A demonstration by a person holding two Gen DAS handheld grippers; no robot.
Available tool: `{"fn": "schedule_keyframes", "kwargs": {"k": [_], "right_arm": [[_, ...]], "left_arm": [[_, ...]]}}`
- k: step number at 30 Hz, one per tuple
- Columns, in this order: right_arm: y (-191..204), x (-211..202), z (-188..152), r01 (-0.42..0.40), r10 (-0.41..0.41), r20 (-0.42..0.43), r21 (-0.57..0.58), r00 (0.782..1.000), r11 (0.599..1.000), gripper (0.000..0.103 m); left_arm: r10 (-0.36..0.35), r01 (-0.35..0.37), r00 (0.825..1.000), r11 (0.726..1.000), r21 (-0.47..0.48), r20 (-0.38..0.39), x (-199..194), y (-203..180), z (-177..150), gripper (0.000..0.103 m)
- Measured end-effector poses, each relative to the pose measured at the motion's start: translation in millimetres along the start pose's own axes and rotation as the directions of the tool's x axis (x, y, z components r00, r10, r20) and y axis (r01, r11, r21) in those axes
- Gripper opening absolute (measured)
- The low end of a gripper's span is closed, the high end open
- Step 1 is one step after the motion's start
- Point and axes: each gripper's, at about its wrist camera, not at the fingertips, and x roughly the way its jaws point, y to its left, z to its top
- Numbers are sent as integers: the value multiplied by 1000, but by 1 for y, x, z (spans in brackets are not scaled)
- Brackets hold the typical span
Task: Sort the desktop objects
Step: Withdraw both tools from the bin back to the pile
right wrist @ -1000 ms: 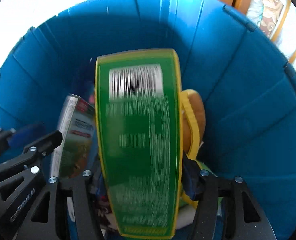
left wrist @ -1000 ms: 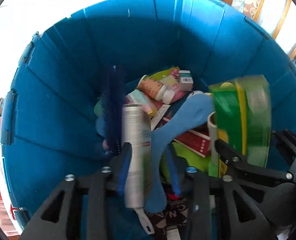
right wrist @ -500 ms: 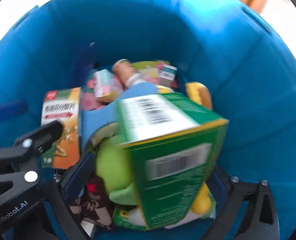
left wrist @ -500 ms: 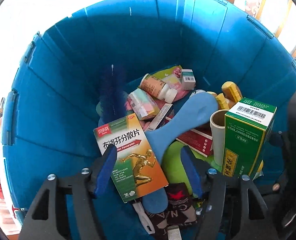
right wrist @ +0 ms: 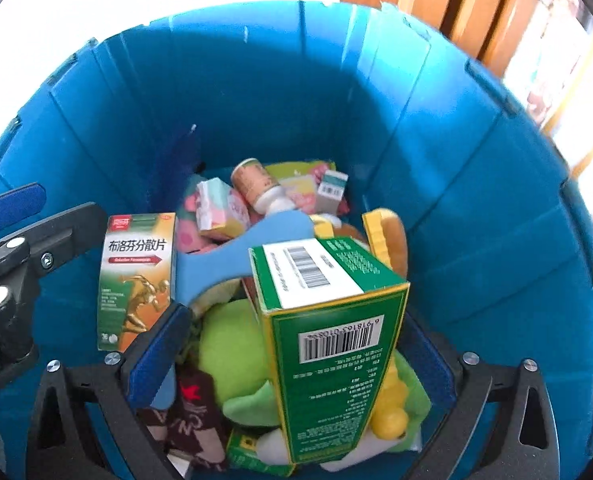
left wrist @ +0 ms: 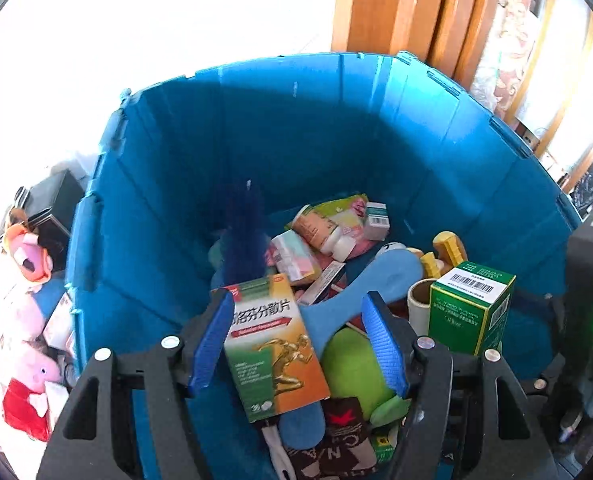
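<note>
A blue plastic bin (left wrist: 168, 216) (right wrist: 476, 220) holds several sorted items. My left gripper (left wrist: 298, 320) is open above it, and the orange-green medicine box (left wrist: 274, 340) (right wrist: 136, 280) lies loose on the pile between its fingers. My right gripper (right wrist: 296, 344) is open, and the green and yellow box (right wrist: 328, 344) (left wrist: 470, 312) stands free on the pile. Under them lie a light blue foam piece (left wrist: 360, 296), a green plush (left wrist: 352, 364) and a blue bottle brush (left wrist: 242, 232).
Small bottles and packets (left wrist: 320, 232) lie at the back of the bin. Pink plush toys (left wrist: 24, 312) sit outside the bin at the left. Wooden furniture (left wrist: 396, 12) stands behind it. The right gripper's body (left wrist: 592, 320) is at the bin's right rim.
Both grippers opened and let go: the medicine box and the green box dropped onto the pile. Both grippers then pulled up and back, showing more of the bin rim.
</note>
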Motion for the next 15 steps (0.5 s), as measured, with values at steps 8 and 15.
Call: {"fn": "schedule_keyframes", "kwargs": {"k": [8,15], "right_arm": [[22,-77,10,35,-22,131,-91,991,995,103],[58,-163,-11,-34,66,305,-108,950,994,103]], "left_arm": [[11,-24,976,998,60,217,-92,21,-8,66],[102,-106,895,994,-15,433,-173,86,-65,103]]}}
